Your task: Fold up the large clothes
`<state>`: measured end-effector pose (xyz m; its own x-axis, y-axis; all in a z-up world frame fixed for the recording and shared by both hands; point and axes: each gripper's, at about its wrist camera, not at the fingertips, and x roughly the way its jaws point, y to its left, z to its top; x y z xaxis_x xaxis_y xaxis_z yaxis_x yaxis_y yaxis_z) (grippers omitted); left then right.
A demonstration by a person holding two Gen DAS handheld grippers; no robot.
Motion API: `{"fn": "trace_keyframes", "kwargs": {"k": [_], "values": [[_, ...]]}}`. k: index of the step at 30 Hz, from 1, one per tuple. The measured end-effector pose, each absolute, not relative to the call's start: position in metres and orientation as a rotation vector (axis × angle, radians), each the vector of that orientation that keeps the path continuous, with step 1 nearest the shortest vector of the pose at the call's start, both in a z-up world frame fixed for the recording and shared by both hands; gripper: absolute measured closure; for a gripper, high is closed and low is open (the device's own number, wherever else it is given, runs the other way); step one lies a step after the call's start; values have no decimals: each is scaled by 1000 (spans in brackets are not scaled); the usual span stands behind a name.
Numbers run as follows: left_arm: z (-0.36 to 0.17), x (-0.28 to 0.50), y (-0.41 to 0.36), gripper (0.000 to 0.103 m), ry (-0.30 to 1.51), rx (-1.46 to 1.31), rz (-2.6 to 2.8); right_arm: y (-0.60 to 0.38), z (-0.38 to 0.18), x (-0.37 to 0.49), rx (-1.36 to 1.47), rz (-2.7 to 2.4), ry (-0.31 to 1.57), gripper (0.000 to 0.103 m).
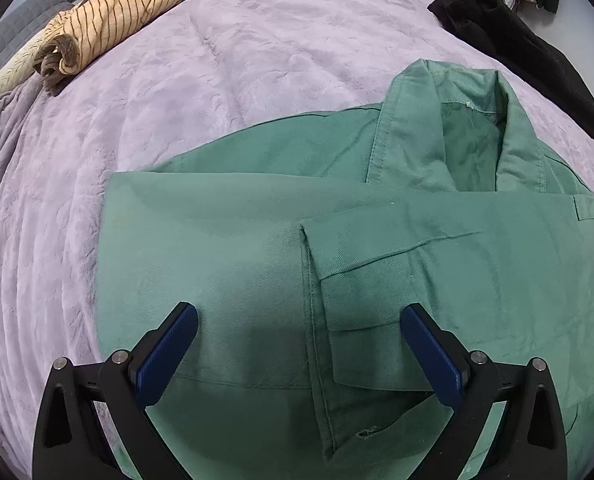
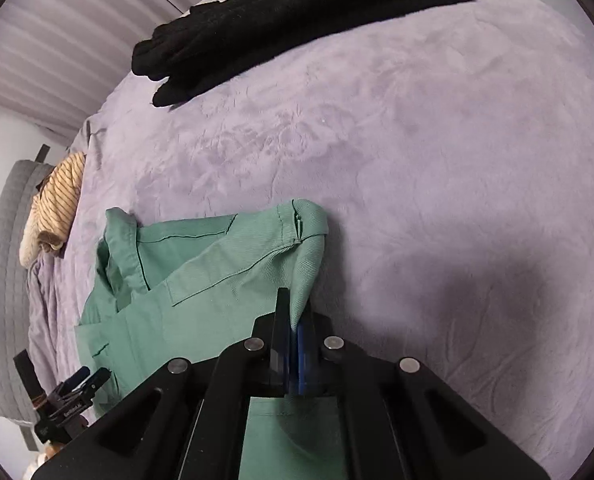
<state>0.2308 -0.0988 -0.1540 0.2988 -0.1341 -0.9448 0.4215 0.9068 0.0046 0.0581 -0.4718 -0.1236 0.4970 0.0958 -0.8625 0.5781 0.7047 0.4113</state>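
On lilac blanket (image 1: 257, 60) | left gripper (image 1: 299, 344) spread above green jacket (image 1: 377, 240) | right gripper (image 2: 297, 320) clamps jacket fold

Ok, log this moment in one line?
stage: mid-fold | left gripper: open above green jacket | right gripper: shut on jacket edge | surface: lilac blanket

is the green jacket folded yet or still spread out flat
Partly folded. The green jacket has a sleeve laid across its body, and the right gripper is shut on a fold of its fabric.
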Motion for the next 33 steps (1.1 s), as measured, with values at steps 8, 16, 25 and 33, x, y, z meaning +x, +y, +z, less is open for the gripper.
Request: {"fn": "trace_keyframes", "kwargs": {"k": [8, 16, 25, 33], "values": [[-158, 239, -117, 0, 1168, 349, -361, -496, -145, 43, 715, -418, 1070, 101], [-113, 206, -69, 0, 1132, 316, -395, -464, -96, -50, 905, -419, 973, 44], [-150, 187, -76, 0, 1190, 324, -345, -454, -163, -118, 1531, -428, 721, 102], [-152, 199, -67, 0, 1188, 335, -298, -441, -176, -138, 1471, -538, 750, 101]]}}
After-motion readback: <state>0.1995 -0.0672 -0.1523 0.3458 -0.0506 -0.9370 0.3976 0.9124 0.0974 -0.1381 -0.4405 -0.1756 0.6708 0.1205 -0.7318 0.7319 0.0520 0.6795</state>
